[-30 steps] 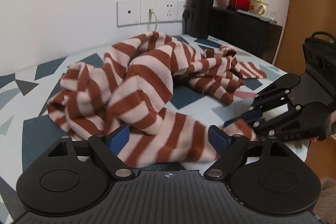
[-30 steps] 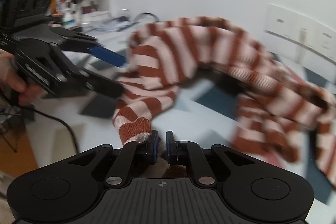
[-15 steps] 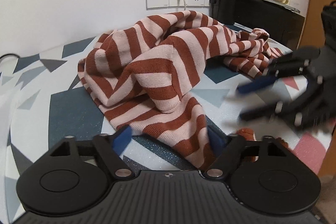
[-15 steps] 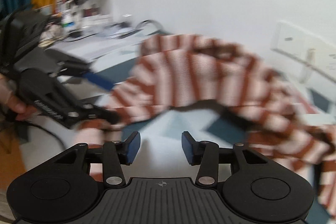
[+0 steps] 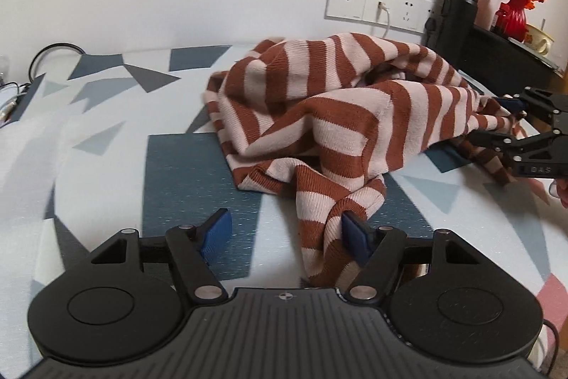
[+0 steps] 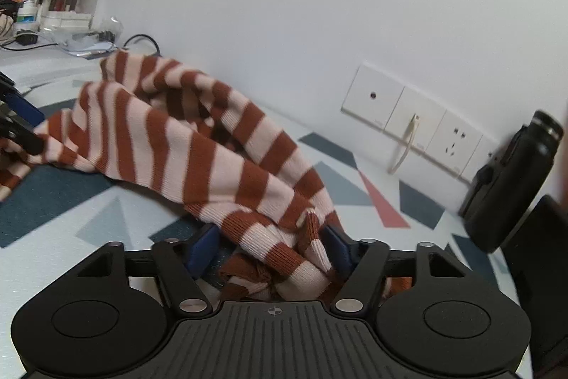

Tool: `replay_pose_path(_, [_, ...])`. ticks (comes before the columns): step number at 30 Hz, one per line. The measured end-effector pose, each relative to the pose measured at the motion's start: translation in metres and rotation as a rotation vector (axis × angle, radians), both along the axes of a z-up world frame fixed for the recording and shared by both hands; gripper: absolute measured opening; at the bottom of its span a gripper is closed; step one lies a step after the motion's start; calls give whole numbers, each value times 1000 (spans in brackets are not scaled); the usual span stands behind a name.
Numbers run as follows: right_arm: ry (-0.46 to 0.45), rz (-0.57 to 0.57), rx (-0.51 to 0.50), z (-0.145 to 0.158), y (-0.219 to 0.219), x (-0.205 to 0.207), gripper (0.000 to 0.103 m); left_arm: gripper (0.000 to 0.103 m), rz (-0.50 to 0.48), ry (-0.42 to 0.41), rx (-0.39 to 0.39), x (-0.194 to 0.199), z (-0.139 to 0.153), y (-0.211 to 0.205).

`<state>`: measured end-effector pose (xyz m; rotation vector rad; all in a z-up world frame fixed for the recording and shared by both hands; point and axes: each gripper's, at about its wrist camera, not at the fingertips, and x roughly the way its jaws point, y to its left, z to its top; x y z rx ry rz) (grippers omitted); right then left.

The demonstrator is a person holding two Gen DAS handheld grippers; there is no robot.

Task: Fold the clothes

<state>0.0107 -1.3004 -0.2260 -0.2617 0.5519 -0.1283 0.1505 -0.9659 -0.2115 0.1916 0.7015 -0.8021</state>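
Left wrist view showed the left gripper (image 5: 285,237) spread wide, a sleeve of the striped sweater (image 5: 340,116) brushing its right finger. The right gripper (image 6: 269,245) also gaped, straddling a bunched fold. Between them the sweater stretched crumpled across the geometric-patterned table (image 5: 106,144), below wall sockets (image 5: 380,4).

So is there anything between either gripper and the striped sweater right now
Nothing visible. The left gripper is open with a fold of the striped sweater against its right finger. The right gripper is open with sweater cloth lying between its fingers. The black flask stands off to the side by the wall.
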Motion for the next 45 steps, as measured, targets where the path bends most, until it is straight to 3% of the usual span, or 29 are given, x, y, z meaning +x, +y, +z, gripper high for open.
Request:
replay_pose_path(1, [-7,1,15,0,-3,-1,28,71,2,-3,3,0,0,1])
replay_pose_path(4, [-28,2,63,1,-11,-3,17,71,1,-5,4,2,1,2])
replay_pose_path(11, [-138,-136,192,18,-54,-64,13,83,29,-16,-3,6,-3,4])
replay_pose_path(16, [-126,-284,296,5,-91,-88,13,89,46,-23,0,7,-5,5])
replay_pose_path(19, [-109,-318,364,-7,-101,-89,15,95,46,-23,4,5,-5,4])
replay_pose_path(23, [-123,-325,333,-10,-89,-85,26,102,24,-29,41,3,-7,-3])
replay_pose_path(28, [-135,-327,290,-9,-78,-81,57,102,14,-44,66,0,-8,-8])
replay_pose_path(32, [-119,-359,261,-9,-73,-80,72,102,19,-45,65,-1,-8,-8])
replay_pose_path(37, [-81,-407,303,-13,-85,-74,102,103,31,-48,67,-2,-7,-8])
replay_pose_path(39, [-35,-406,333,-17,-91,-68,102,103,28,-39,54,0,-7,-6])
replay_pose_path(45, [25,-418,269,-22,-82,-57,102,103,30,-30,37,2,-7,-4])
